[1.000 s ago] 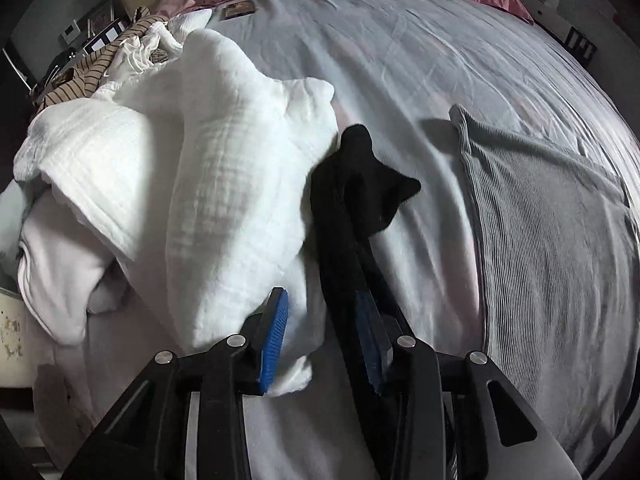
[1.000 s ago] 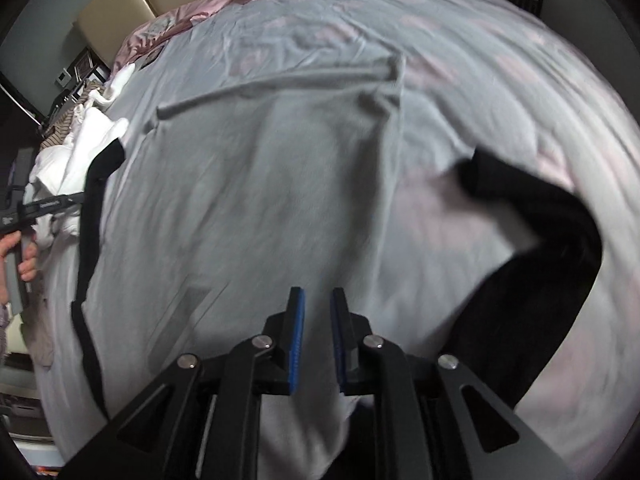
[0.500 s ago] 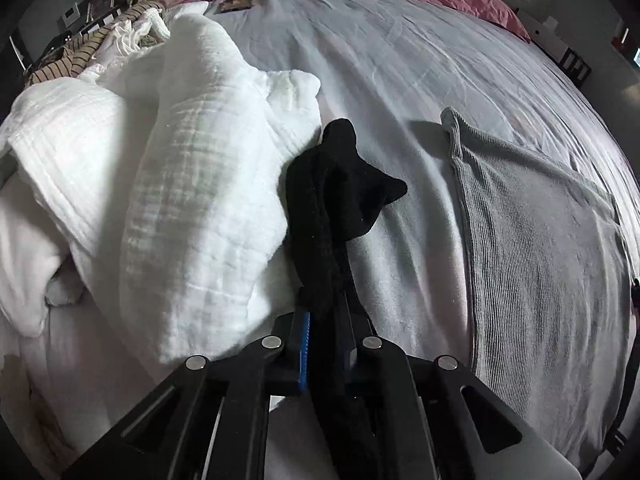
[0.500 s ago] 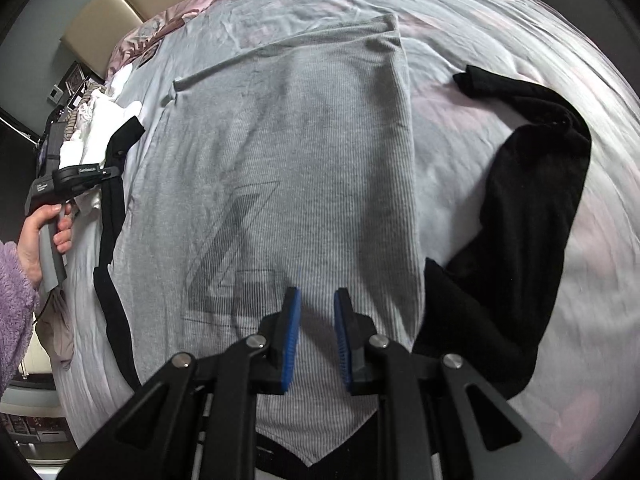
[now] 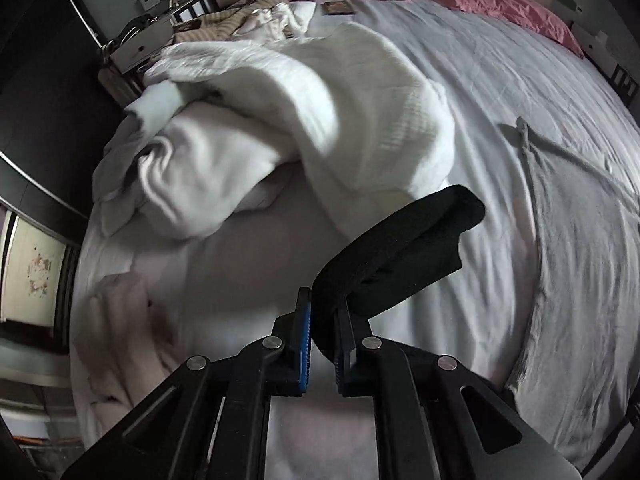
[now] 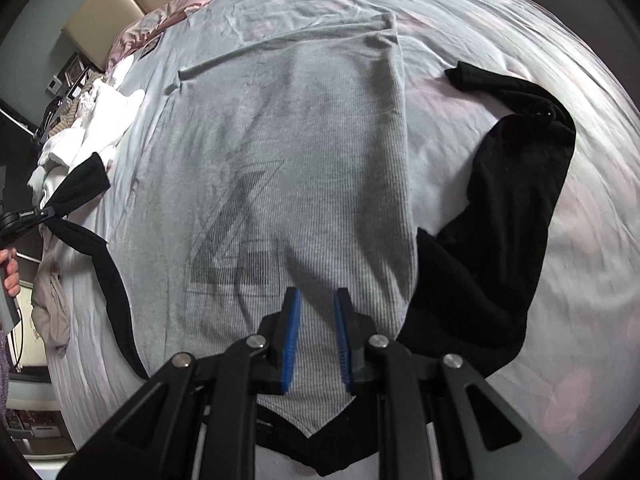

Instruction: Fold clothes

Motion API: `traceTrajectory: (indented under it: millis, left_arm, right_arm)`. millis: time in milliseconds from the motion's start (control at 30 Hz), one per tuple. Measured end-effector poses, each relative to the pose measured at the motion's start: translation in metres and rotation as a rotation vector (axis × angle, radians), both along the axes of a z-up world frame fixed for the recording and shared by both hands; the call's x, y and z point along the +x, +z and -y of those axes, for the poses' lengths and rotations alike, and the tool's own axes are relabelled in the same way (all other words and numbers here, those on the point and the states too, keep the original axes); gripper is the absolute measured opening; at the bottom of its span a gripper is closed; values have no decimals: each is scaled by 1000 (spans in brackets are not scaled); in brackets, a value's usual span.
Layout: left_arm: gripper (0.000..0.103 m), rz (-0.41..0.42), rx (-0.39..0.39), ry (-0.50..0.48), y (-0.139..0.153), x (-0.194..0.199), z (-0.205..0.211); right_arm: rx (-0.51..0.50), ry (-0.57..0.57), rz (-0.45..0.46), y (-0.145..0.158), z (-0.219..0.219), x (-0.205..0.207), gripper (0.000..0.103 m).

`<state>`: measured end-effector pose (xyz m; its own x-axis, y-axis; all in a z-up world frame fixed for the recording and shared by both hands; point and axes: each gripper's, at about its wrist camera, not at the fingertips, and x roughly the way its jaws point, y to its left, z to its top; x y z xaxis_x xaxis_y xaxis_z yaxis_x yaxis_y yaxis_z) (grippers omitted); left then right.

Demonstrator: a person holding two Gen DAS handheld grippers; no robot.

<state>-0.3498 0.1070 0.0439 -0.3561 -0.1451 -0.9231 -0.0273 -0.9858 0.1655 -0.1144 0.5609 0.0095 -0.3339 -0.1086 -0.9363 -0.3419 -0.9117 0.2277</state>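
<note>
Left gripper (image 5: 322,334) was clamped on the black sleeve (image 5: 400,252), lifting it toward the grey shirt body (image 6: 288,152) at three o'clock; right gripper (image 6: 316,336) hovered slightly parted, holding nothing.

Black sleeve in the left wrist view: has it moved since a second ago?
Yes. The black sleeve, clamped in the left gripper, has lifted off the bed, away from the white blanket.

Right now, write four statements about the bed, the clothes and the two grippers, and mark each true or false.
1. The left gripper pinches a black sleeve. True.
2. The right gripper grips the grey shirt. False: nothing shows between its fingers.
3. The white pile lies on the grey shirt. False: it lies beside it on the bed.
4. Pink pillows lie at the head of the bed. True.
</note>
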Motion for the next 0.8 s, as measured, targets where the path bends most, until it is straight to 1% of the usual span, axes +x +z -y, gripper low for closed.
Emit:
traceTrajectory:
  millis: [133,267,333,400,467,500,567,633,700,800]
  left_arm:
    - [10,72,-64,55,-7,29,33]
    - [10,113,-147,86,-16,50,62]
    - [11,125,-175,99,-20,56,74]
    - [14,147,-153,108,-23,57,82]
    - [15,158,-123,94,-25,61,81]
    - [18,161,-111,85,-27,64,80]
    - [21,149,-122,53,-26,70,71]
    - [39,126,-120,29,-22,79,63]
    - [45,94,-85,20,-15,86,58]
    - [45,77,-11,48,-2,93,49]
  right_arm:
    - [-18,9,27,-4,8,16,17]
    - [-15,11,44,-3,10,38,17]
    - [-3,-2,53,-1,7,52,17]
    - [8,-19,64,0,2,66,17]
    - [19,-44,80,-1,-6,82,17]
    - [25,-59,86,-1,-10,89,17]
    - [38,-93,94,-1,-21,102,17]
    - [51,-127,96,0,-35,110,17]
    - [62,-152,90,4,-52,112,17]
    - [85,-179,57,17,-86,105,17]
